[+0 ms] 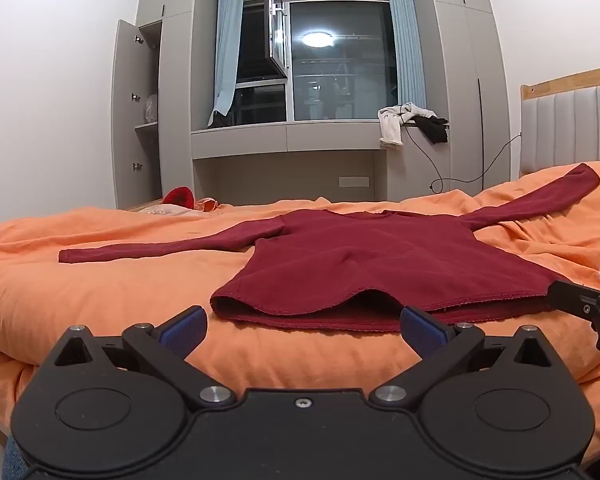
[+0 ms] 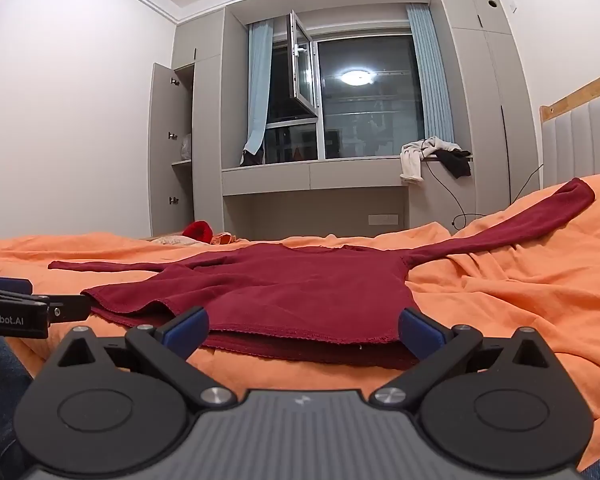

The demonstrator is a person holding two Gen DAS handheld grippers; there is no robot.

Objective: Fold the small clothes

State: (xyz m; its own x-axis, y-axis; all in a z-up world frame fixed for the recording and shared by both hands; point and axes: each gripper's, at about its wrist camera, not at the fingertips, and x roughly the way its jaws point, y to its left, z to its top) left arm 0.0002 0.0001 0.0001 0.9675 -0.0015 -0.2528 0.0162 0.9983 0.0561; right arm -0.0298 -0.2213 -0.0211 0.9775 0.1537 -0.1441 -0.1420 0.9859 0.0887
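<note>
A dark red long-sleeved top (image 1: 356, 260) lies flat on the orange bedspread (image 1: 100, 292), hem toward me, sleeves spread left and right. It also shows in the right wrist view (image 2: 284, 288). My left gripper (image 1: 302, 330) is open and empty, just short of the hem near its left half. My right gripper (image 2: 304, 330) is open and empty, its blue pads (image 2: 420, 330) at the hem's right part. The right gripper shows at the right edge of the left wrist view (image 1: 592, 304). The left gripper shows at the left edge of the right wrist view (image 2: 20, 308).
A red item (image 1: 179, 196) and pale clothes lie at the bed's far left edge. Beyond stand a grey cupboard with an open door (image 1: 134, 120), a window bench with white and black clothes (image 1: 412, 122), and a padded headboard (image 1: 572, 128) at right.
</note>
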